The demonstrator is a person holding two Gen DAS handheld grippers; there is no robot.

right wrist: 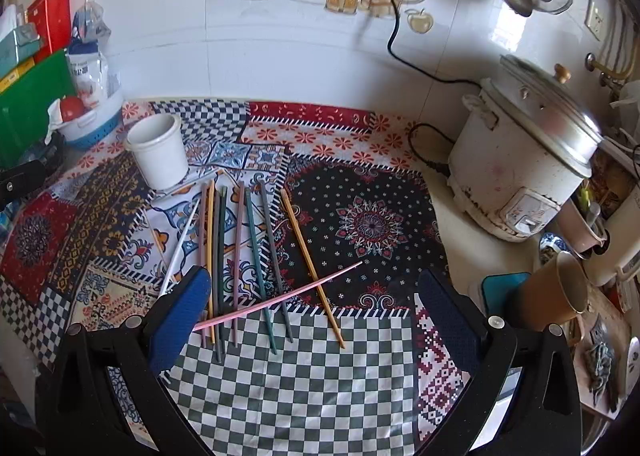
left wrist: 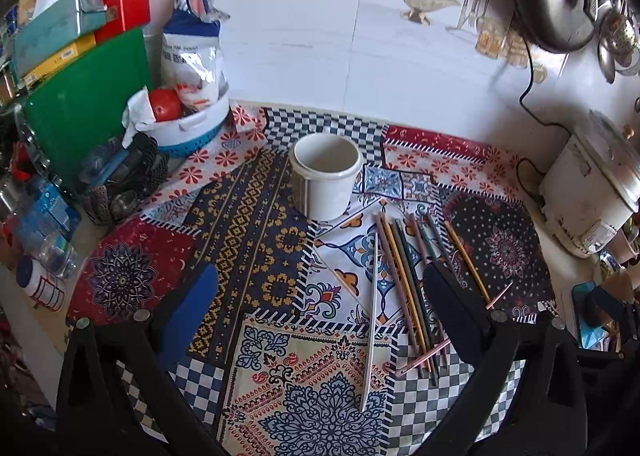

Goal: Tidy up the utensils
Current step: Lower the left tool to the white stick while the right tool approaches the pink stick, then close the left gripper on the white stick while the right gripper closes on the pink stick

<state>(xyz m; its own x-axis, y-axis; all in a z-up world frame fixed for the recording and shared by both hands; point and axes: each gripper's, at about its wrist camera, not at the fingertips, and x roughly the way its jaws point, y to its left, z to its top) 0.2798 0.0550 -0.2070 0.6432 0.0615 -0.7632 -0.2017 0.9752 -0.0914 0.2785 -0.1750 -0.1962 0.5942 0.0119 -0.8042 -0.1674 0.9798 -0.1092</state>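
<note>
Your left gripper (left wrist: pixel 320 312) hovers above the patchwork-patterned cloth (left wrist: pixel 256 240) that covers the tabletop, with its jaws wide apart and nothing between them. Your right gripper (right wrist: pixel 316 296) hovers over the grey-and-white checkered patch of the same cloth, jaws likewise wide apart and empty.

The loose set of coloured plastic chopsticks (right wrist: pixel 240 256) lies flat on the cloth, most of them roughly parallel and pointing toward the wall. In the right wrist view they sit between the two fingers, nearer the left one. One pink chopstick (right wrist: pixel 280 298) lies crosswise over the others. One white chopstick (left wrist: pixel 373 320) lies apart at the left edge of the group, and one orange chopstick (right wrist: pixel 312 268) lies at the right edge, crossed by the pink one.

The empty white cylindrical plastic holder (left wrist: pixel 326 173) stands upright on the cloth just behind the far tips of the chopsticks. No chopstick is inside it.

To the right, a white electric rice cooker with a metal lid (right wrist: pixel 524 163) stands near the wall. To the left, a white-and-blue perforated basket (left wrist: pixel 188 127) holds a red tomato (left wrist: pixel 165 103) and a foil bag, in front of a green cutting board (left wrist: pixel 84 103).
</note>
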